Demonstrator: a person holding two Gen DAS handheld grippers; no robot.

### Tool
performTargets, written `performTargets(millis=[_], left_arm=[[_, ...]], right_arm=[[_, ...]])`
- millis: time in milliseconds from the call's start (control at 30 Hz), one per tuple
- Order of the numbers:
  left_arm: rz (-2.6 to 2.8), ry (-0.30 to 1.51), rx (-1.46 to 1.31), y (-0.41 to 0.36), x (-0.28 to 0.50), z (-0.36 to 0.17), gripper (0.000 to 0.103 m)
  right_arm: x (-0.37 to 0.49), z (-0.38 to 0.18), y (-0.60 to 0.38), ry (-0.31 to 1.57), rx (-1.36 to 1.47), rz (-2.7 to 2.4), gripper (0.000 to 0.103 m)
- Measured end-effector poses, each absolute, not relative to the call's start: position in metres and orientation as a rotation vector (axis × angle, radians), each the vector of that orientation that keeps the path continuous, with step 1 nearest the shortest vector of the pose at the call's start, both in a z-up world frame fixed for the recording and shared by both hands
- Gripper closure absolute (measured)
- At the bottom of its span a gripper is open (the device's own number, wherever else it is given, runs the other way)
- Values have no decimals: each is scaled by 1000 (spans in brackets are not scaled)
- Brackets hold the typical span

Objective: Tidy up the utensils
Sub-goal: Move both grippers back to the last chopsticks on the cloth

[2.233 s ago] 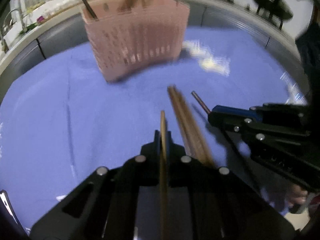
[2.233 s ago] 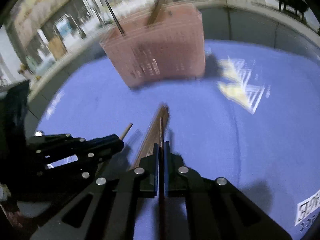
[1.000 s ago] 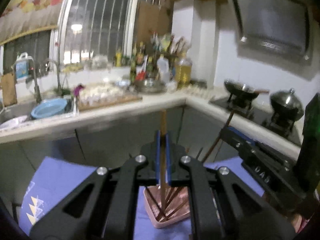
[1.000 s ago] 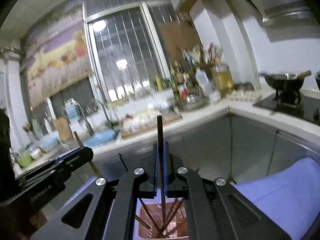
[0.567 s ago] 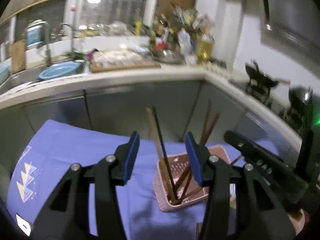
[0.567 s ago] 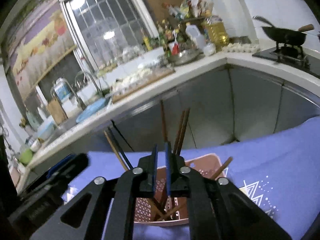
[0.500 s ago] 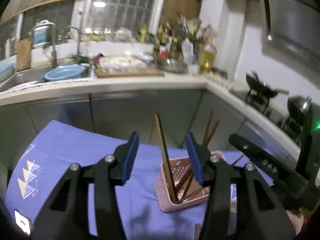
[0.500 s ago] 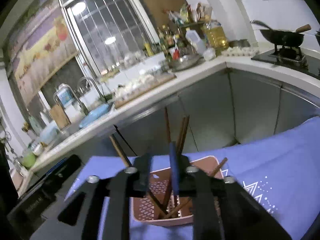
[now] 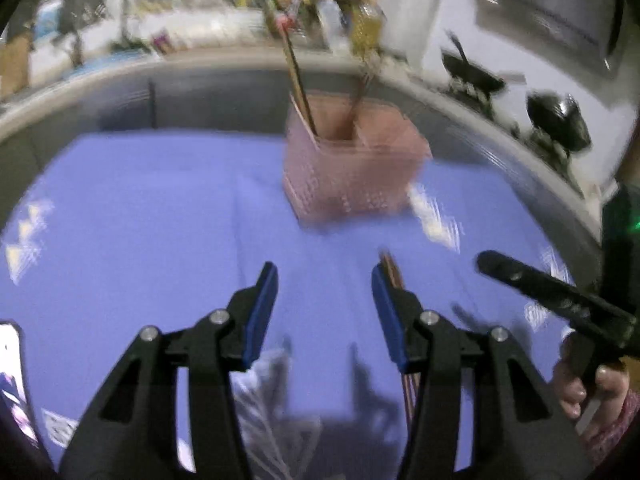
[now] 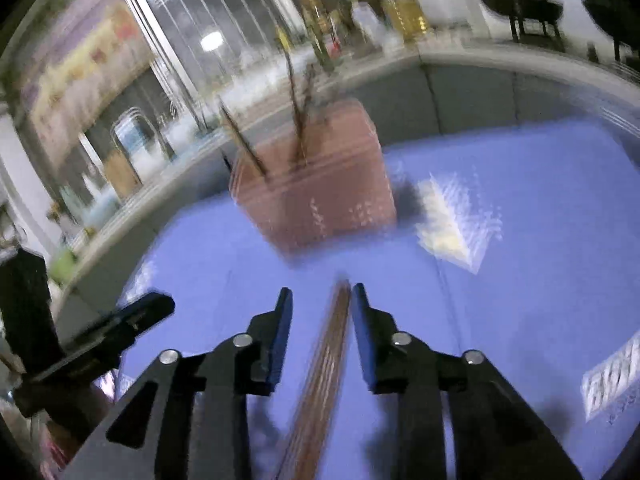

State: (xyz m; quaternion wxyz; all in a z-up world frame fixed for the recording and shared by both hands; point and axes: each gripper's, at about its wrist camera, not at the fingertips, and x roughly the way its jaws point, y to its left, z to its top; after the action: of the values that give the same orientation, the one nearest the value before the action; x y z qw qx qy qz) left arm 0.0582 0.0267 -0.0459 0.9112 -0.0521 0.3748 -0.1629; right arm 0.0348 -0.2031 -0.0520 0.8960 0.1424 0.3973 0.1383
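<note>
A pink perforated basket (image 9: pixel 352 168) stands on the blue cloth (image 9: pixel 140 220) with several chopsticks (image 9: pixel 298 76) upright in it. My left gripper (image 9: pixel 324 280) hangs low over the cloth in front of it, open, nothing between its fingers. Loose brown chopsticks (image 9: pixel 394 276) lie just behind its right finger. In the right wrist view the basket (image 10: pixel 316 192) is ahead, and my right gripper (image 10: pixel 320 296) straddles a bundle of chopsticks (image 10: pixel 328 360) lying on the cloth. Its jaws are closing; the pads do not touch the bundle. Both views are blurred.
The right gripper's body (image 9: pixel 540 284) and the hand (image 9: pixel 580 384) holding it are at the right; the left gripper (image 10: pixel 120 328) shows at the left. White patterns (image 10: pixel 452 216) mark the cloth. A grey counter (image 9: pixel 200 64) with sink, bottles and pans curves behind.
Both grippers, shut on one chopstick each above the basket a second ago, opened and left the sticks in it. Both have since dropped low over the cloth in front of the basket.
</note>
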Motion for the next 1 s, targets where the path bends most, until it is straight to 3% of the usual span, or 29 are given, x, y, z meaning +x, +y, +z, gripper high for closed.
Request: performTargets(millis=[267,600,1000], left_arm=[[-383,874,-86,7,45,-82,56],[-410,921,-26,-21,39,-93,56],[-380,974,100,-52,47,-114,56]], right_arm=[[9,-106,-166,984,79,274,75],[5,-104,-160,929,-53,173,75],[11,-101,-209,924,135,169,75]])
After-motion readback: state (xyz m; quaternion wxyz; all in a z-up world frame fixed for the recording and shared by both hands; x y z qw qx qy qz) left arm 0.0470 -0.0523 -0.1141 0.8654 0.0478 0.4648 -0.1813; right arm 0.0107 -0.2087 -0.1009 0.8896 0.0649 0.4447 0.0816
